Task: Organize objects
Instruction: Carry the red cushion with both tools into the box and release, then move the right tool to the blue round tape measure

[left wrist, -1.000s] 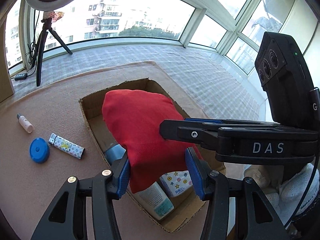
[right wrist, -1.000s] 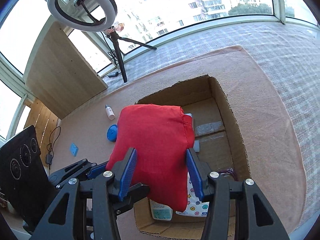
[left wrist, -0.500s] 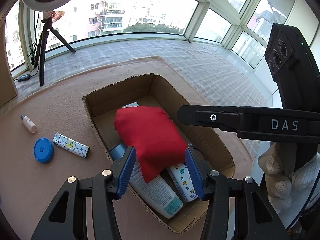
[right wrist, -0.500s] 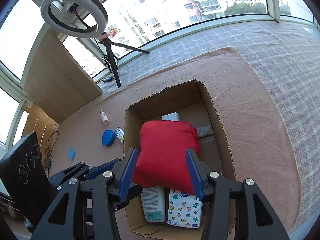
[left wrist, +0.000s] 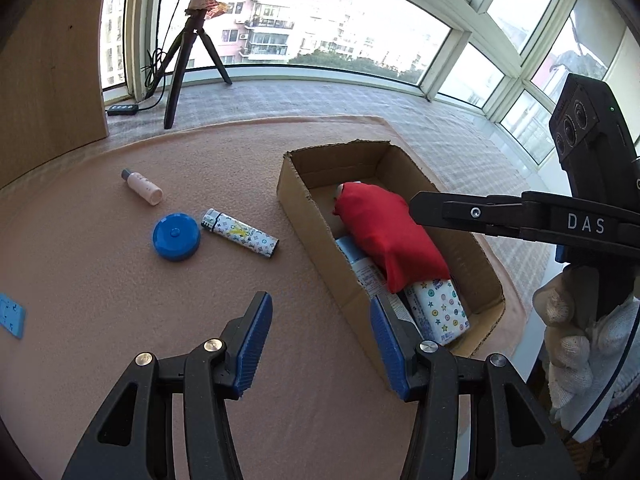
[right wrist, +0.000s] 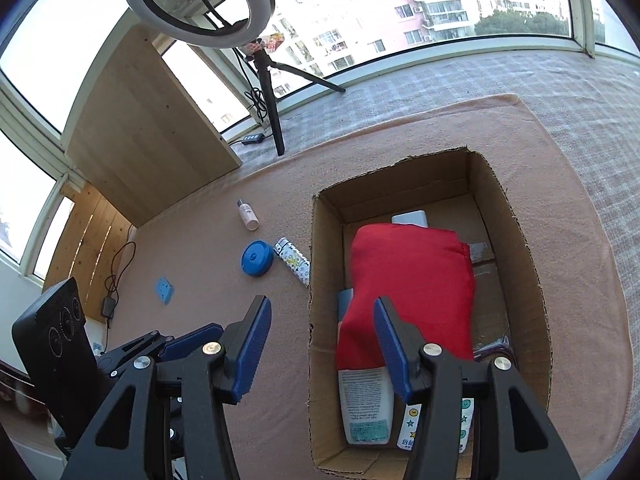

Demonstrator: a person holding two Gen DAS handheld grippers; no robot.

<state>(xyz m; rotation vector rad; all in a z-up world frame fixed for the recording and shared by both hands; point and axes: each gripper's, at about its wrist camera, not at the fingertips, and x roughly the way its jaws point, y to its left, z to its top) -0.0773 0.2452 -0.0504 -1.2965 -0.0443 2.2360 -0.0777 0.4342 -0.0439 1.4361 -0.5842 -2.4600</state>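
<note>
A red cloth bag lies inside the cardboard box, on top of a white bottle and a star-patterned tissue pack. Left of the box on the pink mat lie a patterned lighter, a blue round case, a small pink bottle and a flat blue piece. My left gripper is open and empty above the mat by the box's near corner. My right gripper is open and empty over the box's left wall.
A ring light on a tripod and a wooden panel stand at the back left. Windows run along the far side. A gloved hand holds the right gripper's black body at the right of the left wrist view.
The red bag went from being held up between the grippers to lying in the box. Both grippers have pulled back and to the left; the loose items on the mat are now nearer the centre.
</note>
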